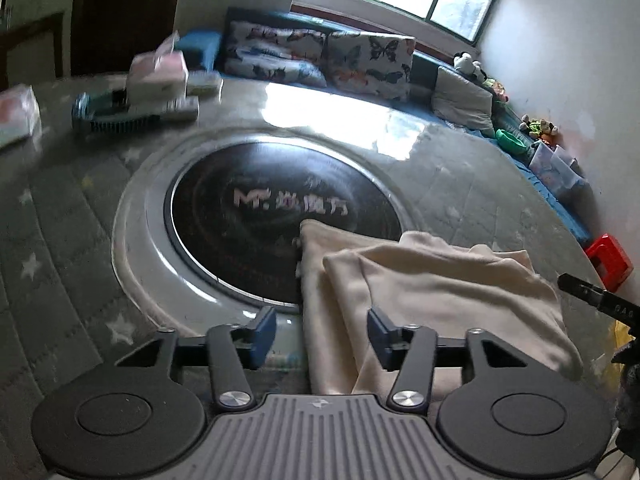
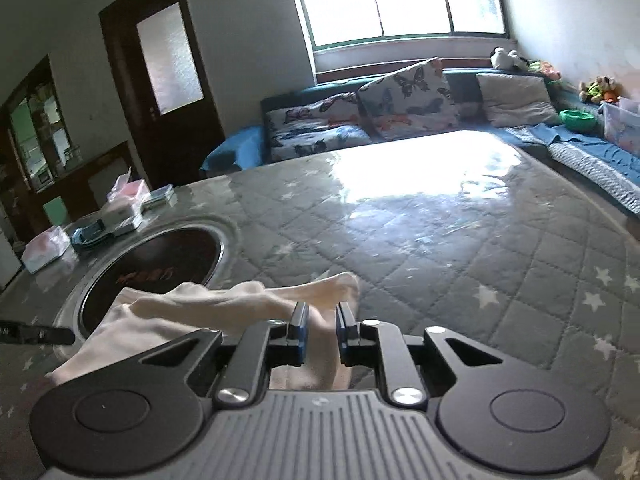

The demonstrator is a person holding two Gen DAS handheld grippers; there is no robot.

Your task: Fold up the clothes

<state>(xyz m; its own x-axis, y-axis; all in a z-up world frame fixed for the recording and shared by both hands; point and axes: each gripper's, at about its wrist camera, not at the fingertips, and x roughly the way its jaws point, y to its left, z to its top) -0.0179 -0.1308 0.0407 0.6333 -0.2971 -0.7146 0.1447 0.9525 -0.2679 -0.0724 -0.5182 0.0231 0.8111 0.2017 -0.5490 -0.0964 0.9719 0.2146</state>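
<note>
1. Cream cloth (image 1: 432, 296) lies in soft layers on the quilted grey counter (image 2: 460, 240), its far corner draped over the rim of the round black inset plate (image 1: 280, 224) set into that counter.
2. Left gripper (image 1: 322, 334) hangs just this side of the plate with its fingers (image 1: 262, 334) spread wide, straddling the cloth's near edge and gripping nothing.
3. Right gripper (image 2: 320, 334) sits further from the plate on the cloth's other side, its fingers (image 2: 299, 330) nearly closed with a band of cream fabric running between them; whether they pinch it tight cannot be told.
4. Judged by the overlapping layers, at least one fold is in the cloth, but the edges are uneven and rumpled, so the garment does not yet read as a neat finished bundle.
5. Tissue packs and boxes (image 1: 160, 76) crowd the counter beyond the plate, well apart from the cloth.
</note>
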